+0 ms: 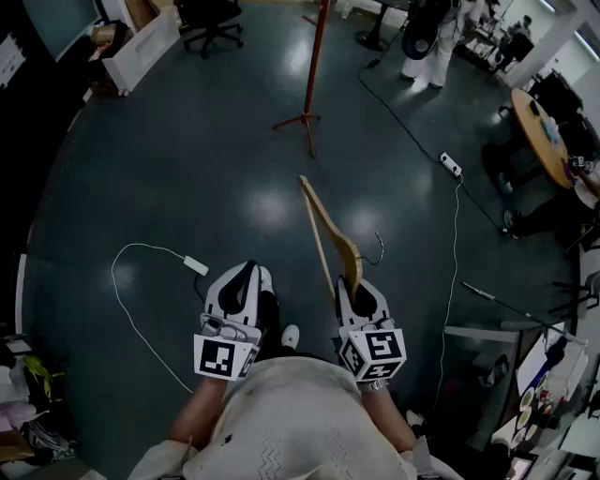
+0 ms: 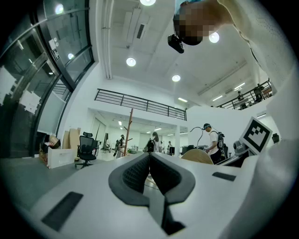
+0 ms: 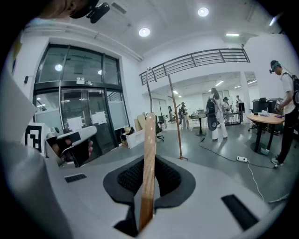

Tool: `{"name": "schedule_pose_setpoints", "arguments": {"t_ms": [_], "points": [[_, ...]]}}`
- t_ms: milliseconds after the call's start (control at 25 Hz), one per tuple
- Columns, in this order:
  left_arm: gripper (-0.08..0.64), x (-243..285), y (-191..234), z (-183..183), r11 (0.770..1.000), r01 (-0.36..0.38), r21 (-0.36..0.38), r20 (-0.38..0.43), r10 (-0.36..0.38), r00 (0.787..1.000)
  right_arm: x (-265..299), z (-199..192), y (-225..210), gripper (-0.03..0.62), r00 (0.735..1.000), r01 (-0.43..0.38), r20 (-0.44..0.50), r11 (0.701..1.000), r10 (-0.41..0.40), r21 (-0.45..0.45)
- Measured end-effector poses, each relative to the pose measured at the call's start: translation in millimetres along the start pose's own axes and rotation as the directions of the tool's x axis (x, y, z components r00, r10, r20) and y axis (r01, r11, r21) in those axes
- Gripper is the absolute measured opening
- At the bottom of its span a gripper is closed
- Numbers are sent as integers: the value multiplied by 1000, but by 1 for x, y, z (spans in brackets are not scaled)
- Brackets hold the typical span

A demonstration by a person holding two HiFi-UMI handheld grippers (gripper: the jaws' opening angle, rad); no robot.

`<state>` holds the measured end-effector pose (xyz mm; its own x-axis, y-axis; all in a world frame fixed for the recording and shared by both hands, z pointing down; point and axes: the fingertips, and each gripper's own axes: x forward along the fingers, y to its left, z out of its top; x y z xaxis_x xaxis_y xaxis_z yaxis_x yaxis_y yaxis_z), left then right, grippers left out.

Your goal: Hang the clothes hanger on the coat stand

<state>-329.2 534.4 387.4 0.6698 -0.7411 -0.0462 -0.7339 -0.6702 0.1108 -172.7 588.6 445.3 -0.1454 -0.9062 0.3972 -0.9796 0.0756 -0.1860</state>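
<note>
A wooden clothes hanger (image 1: 323, 234) with a thin metal hook (image 1: 380, 249) slants forward over the dark floor. My right gripper (image 1: 352, 282) is shut on its near end. In the right gripper view the hanger (image 3: 149, 149) stands on edge between the dark pads (image 3: 128, 176) of that gripper (image 3: 148, 170). The coat stand (image 1: 314, 66), a reddish-brown pole on splayed feet, rises a few steps ahead; it also shows as a thin pole (image 3: 175, 121) and, in the left gripper view, as a distant pole (image 2: 130, 130). My left gripper (image 1: 247, 270) hangs beside the right one, shut and empty (image 2: 149, 161).
A white cable with an adapter (image 1: 192, 264) loops on the floor at the left. A power strip (image 1: 451, 166) and its cord run down the right side. A round table (image 1: 536, 131), an office chair (image 1: 211, 23), a white box (image 1: 141, 47) and a person (image 1: 427, 37) stand further off.
</note>
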Motion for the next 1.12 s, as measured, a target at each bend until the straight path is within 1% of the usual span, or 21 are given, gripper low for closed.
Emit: {"name": "schedule_pose_setpoints", "arguments": {"t_ms": [200,320,520,640,760,840,1000,1120], "points": [[14,48,36,0,1000,-12,-13,5,12,1000,45,15,-8,67,1000,5,-15,1000,-5,6],[14,80,58,1,1000,-3,-20,4,3,1000,78,33,-14,67,1000,10,-18,1000,-10,6],[14,139,92,8,998,66,8,-10,-66,998,135,71,-18,67,1000,31,4,999,-31,-7],[14,171,112,8,994,109,17,-19,-109,994,169,86,-21,67,999,42,7,999,-42,8],[14,195,125,12,989,145,10,-22,-145,989,193,101,-24,67,999,47,8,999,-48,21],[14,212,136,15,987,158,12,-23,-158,987,210,111,-25,67,999,51,13,998,-51,32],[14,238,163,29,989,149,-17,25,-149,989,237,125,-21,67,997,66,24,996,-68,64],[14,243,175,22,985,173,21,1,-173,985,250,130,-21,67,998,62,27,995,-64,79]]}}
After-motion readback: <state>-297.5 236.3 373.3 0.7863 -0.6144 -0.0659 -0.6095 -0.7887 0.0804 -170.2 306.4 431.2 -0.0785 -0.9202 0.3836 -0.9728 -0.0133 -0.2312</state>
